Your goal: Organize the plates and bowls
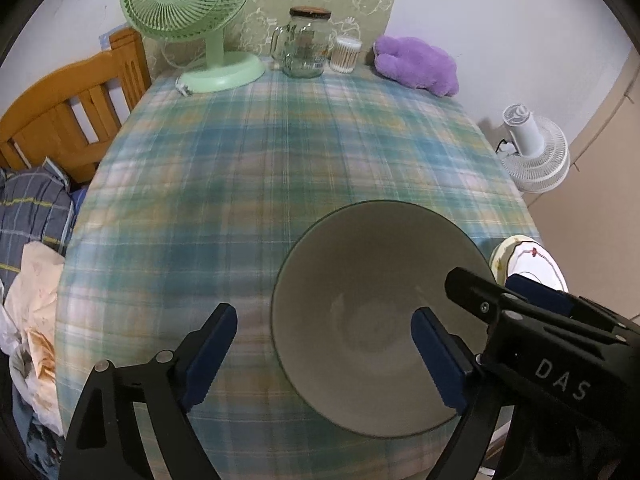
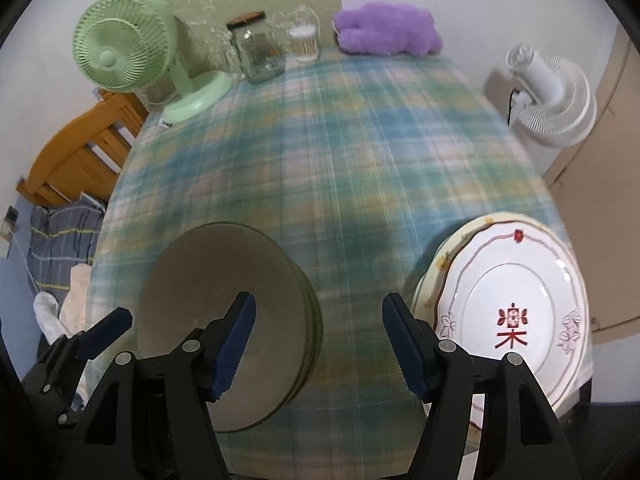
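1. At the table's (image 1: 280, 152) far edge a green fan (image 1: 188, 20) stood leftmost.
2. Beside it stood a lidded glass jar (image 1: 306, 44), its contents too unclear to identify, with a glass mug (image 1: 282, 46) just in front.
3. Next stood a clear tub (image 1: 347, 55) packed with cotton swabs, then a purple plush toy (image 1: 416, 62).
4. The left gripper (image 1: 324, 354) was wide open, holding nothing; one finger hung outside the bowl, the other over its inside.
5. The bowls (image 2: 224, 320) stood nested on the near left of the checked cloth; the top bowl was empty.
6. The right gripper (image 2: 318, 344) was open and empty, over bare cloth between bowls and plates.
7. The plates (image 2: 516, 312) were stacked at the near right edge, nothing on the top plate.
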### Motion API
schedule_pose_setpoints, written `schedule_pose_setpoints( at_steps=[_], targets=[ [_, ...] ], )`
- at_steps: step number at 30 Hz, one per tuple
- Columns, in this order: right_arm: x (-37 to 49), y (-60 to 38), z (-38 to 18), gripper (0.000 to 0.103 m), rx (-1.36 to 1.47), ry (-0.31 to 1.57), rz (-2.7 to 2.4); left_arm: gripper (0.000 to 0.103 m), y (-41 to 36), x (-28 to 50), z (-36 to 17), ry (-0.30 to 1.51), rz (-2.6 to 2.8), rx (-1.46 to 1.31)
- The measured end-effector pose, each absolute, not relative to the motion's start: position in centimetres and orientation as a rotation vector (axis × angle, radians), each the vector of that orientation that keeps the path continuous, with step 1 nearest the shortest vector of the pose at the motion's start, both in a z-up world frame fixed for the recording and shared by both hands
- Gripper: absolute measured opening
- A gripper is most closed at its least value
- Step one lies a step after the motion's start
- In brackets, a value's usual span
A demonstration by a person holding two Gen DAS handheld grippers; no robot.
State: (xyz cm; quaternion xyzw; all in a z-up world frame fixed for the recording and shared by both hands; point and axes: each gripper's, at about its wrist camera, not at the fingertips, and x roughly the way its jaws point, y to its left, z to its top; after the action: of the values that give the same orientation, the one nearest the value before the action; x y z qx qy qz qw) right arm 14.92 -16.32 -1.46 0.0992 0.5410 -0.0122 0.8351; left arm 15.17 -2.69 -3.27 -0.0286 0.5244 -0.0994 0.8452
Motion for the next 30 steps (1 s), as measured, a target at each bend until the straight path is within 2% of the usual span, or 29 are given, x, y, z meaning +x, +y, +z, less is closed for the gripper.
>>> schedule_pose_setpoints(
  at_steps=[12,15,19,23,30],
  targets=[
    [17.5,-17.4,-4.9,0.069,0.269,1.224,0.080,0.090,-3.5,16.0,-5.0,1.156,-0.072,-0.051],
    [18.1,-17.1,-5.9,0.059,0.269,1.255,0.124,0.089,-3.6,16.0,-5.4,1.174,-0.047,-0.054],
    [18.4,-17.0,-6.3,0.053,0.273,1.264,0.159,0.089,-3.5,15.8,-5.4,1.173,-0.026,-0.054],
    [18.6,-16.3,-6.4,0.035,0.277,1.273,0.219,0.089,-3.0,15.7,-5.4,1.180,-0.016,-0.054],
    [18.7,-15.6,-6.2,0.035,0.265,1.274,0.204,0.084,-3.3,16.3,-5.1,1.180,-0.066,-0.004]
  ],
)
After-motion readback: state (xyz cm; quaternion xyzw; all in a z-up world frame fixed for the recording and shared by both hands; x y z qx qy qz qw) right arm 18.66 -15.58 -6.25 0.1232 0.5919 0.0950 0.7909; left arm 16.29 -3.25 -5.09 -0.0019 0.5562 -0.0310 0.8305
